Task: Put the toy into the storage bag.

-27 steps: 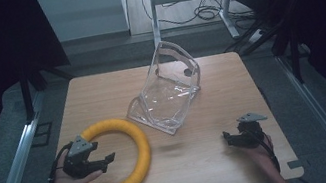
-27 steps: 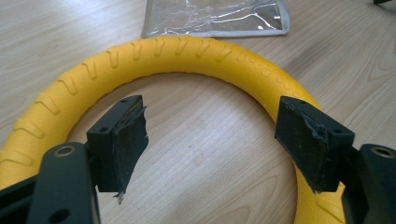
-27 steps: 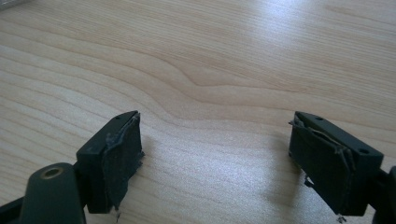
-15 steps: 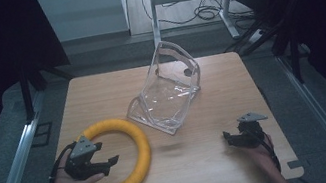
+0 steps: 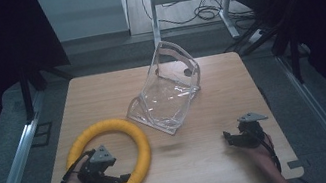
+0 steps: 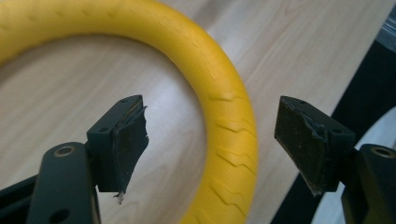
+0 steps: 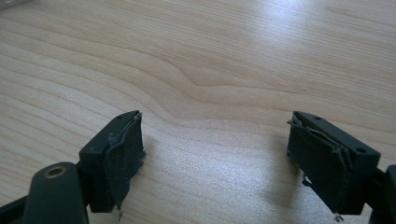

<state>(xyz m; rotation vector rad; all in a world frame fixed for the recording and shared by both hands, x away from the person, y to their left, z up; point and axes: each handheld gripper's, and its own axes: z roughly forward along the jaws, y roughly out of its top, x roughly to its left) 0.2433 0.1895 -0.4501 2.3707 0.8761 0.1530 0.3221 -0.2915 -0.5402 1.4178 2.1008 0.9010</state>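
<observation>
Since the earlier frames, left gripper [image 5: 115, 179] has drifted slightly toward the near edge of the wooden table [image 5: 232, 94], staying over the near arc of the yellow ring [image 5: 141, 143]; right gripper [image 5: 229, 139] holds the same spot at the near right of the table. Left gripper view: both black jaws spread wide, the ring's band [image 6: 224, 107] passing in the gap between them, neither pad touching it, nothing gripped. Ring lies flat on the near left part of the table, its near edge close to the table edge. Right gripper view: jaws wide apart, bare wood grain between them, nothing held. High view: clear plastic bag [image 5: 167, 91] sits at the table's middle, propped partly upright, just beyond the ring and apart from it, well clear of both grippers.
</observation>
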